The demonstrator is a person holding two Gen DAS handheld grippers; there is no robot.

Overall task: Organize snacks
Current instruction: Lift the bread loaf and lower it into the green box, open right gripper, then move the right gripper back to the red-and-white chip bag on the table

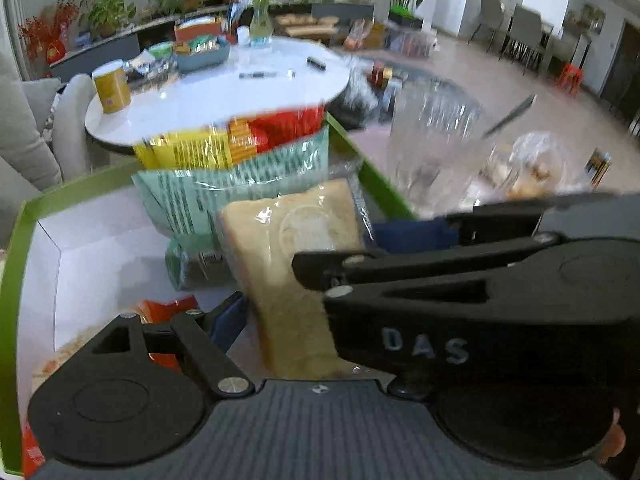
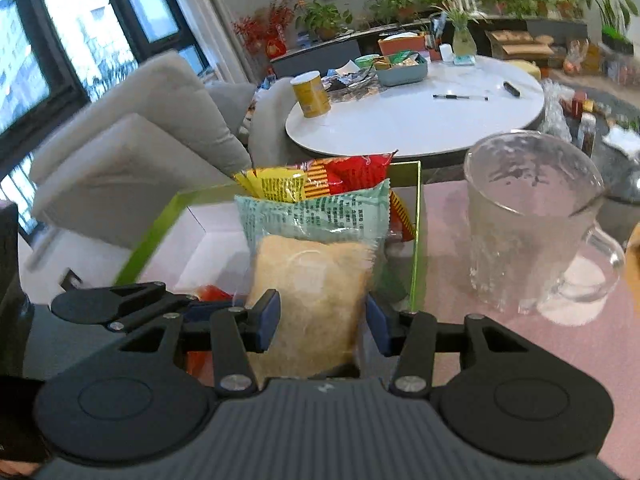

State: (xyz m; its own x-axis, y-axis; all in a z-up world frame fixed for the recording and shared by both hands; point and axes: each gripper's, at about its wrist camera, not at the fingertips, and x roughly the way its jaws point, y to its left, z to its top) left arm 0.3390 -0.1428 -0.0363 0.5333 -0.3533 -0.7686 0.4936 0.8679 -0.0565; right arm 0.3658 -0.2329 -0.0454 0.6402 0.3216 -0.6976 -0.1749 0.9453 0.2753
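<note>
Snacks are the business here, and they stand packed upright in the green box (image 2: 418,240) on the pink counter (image 2: 500,344). Largest of the lot, the mint bag (image 2: 316,214) stands mid-box, with the red-and-yellow bag (image 2: 320,180) tucked behind it against the far wall. In front of both comes the pale wafer pack (image 2: 312,300), clear-wrapped, its top leaning on the mint bag.

The right gripper (image 2: 322,320) has that pack squarely between its blue fingers (image 2: 269,320), narrowed right down onto its sides; contact looks made on both sides, so call it a light clamp. The left gripper (image 1: 304,280) reaches over the box beside it, fingers (image 1: 230,316) spread wide and holding nothing; the wafer pack runs between them untouched, and an orange packet (image 1: 168,308) lies low by the near one.

Off to the right, well apart from the box, stands a glass mug (image 2: 524,224).

The step in hand reads as seating the wafer pack into the row. Next, I'd judge, it needs pressing down and upright against the mint bag, then a clean release without tipping the stack; the left gripper is placed to steady the neighbours.
</note>
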